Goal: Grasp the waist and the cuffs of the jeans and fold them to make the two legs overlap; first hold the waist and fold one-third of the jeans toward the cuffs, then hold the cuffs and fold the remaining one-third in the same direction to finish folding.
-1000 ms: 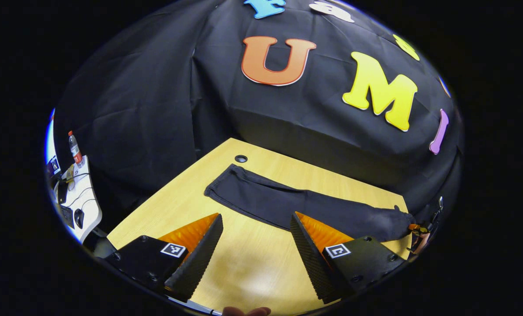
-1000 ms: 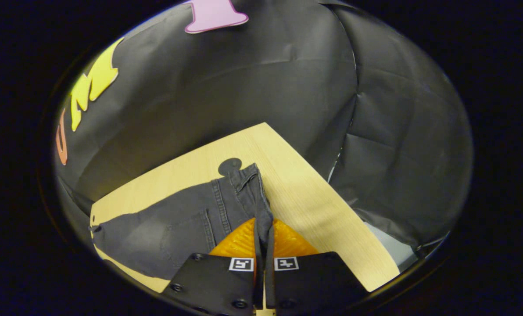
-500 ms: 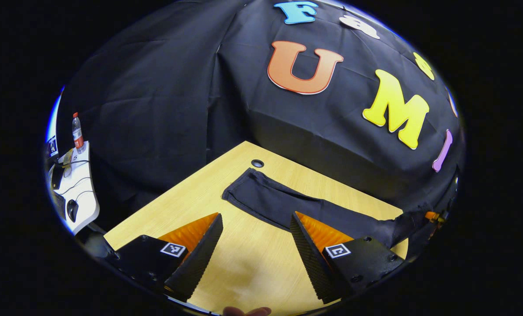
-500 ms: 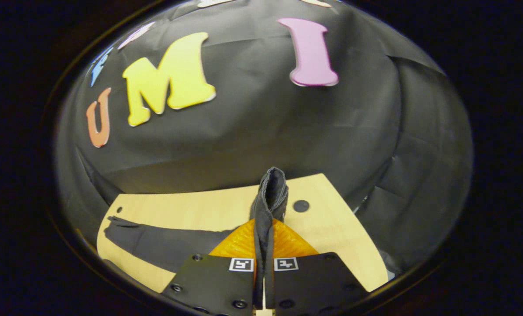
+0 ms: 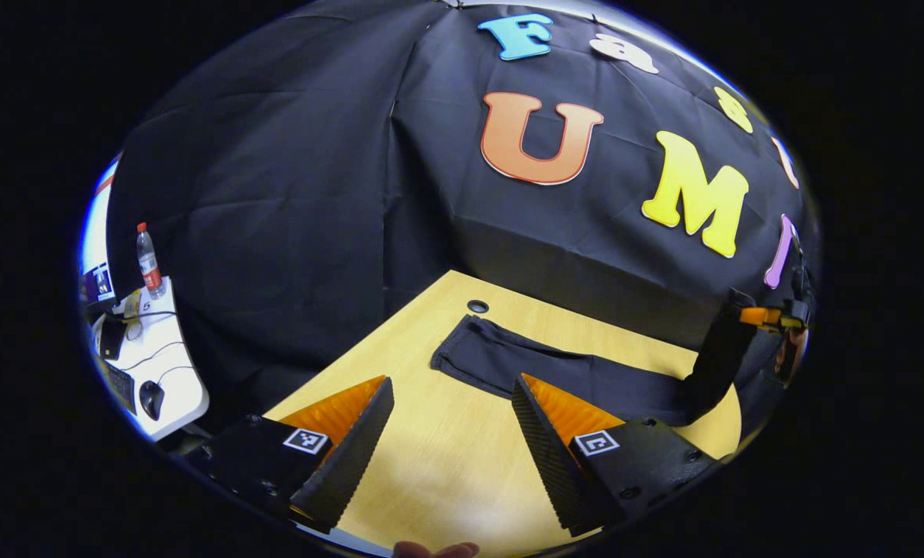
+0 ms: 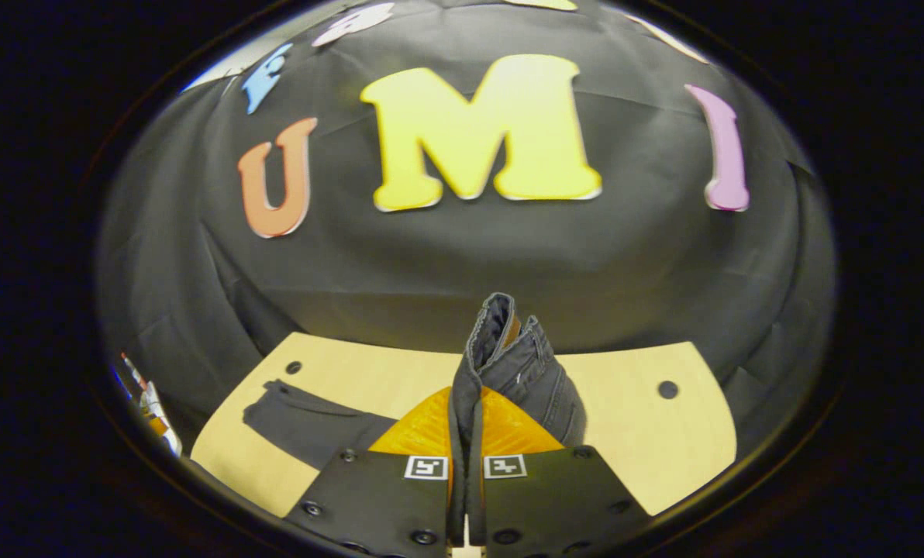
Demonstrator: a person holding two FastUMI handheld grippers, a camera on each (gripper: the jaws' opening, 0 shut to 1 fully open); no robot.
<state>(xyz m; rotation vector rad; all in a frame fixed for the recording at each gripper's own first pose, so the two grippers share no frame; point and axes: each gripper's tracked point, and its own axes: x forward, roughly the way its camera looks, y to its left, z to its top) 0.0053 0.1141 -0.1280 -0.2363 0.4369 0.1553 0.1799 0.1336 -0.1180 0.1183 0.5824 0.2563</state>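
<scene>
Two views. Left gripper view: left claw (image 5: 450,446) spread wide over bare counter (image 5: 446,480); jeans (image 5: 555,372) lie ahead, soft, heavy denim, cuffs near the grommet hole (image 5: 477,306). Right gripper view: right claw (image 6: 466,442) clamps the lifted waist (image 6: 508,353), a thick, sound grip point; open counter both sides, far edge close.
</scene>
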